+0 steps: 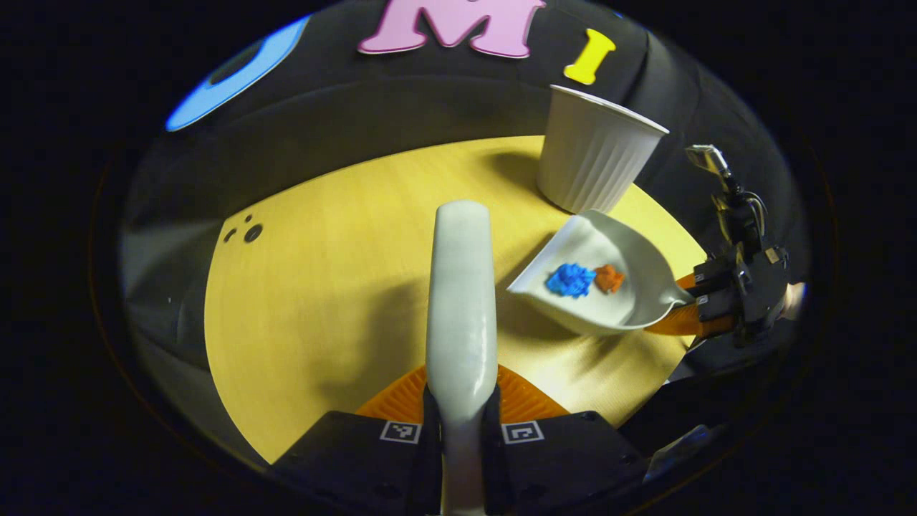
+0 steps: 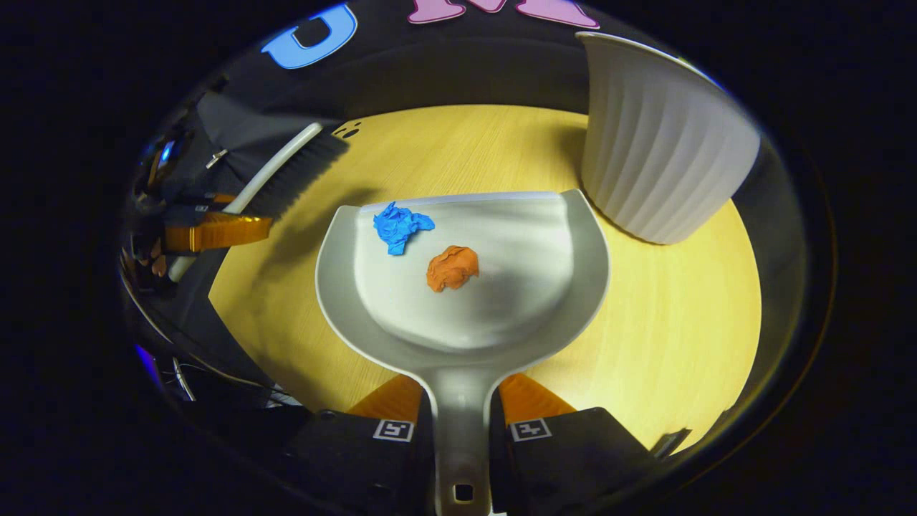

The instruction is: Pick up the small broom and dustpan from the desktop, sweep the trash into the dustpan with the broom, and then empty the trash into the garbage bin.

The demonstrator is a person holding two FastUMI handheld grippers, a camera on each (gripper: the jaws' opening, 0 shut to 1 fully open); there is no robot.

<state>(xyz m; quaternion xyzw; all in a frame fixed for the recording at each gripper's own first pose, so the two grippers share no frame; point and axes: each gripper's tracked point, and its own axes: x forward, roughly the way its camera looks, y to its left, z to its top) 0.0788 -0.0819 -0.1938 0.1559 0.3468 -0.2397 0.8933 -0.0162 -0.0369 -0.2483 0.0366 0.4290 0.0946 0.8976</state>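
I am looking at my round yellow wooden worktop (image 2: pixel 666 322). A white ribbed bin (image 2: pixel 663 143) is standing right on it, at the far side. Small dark holes (image 1: pixel 247 231) are showing near its far edge.

In the right gripper view two trash wads (image 2: pixel 423 247) are lying side by side in the dustpan (image 2: pixel 466 315), the garbage bin (image 2: pixel 663 143) is standing on the surface (image 2: pixel 680 322) just beyond its right corner, and the broom (image 2: pixel 286 175) is staying far left
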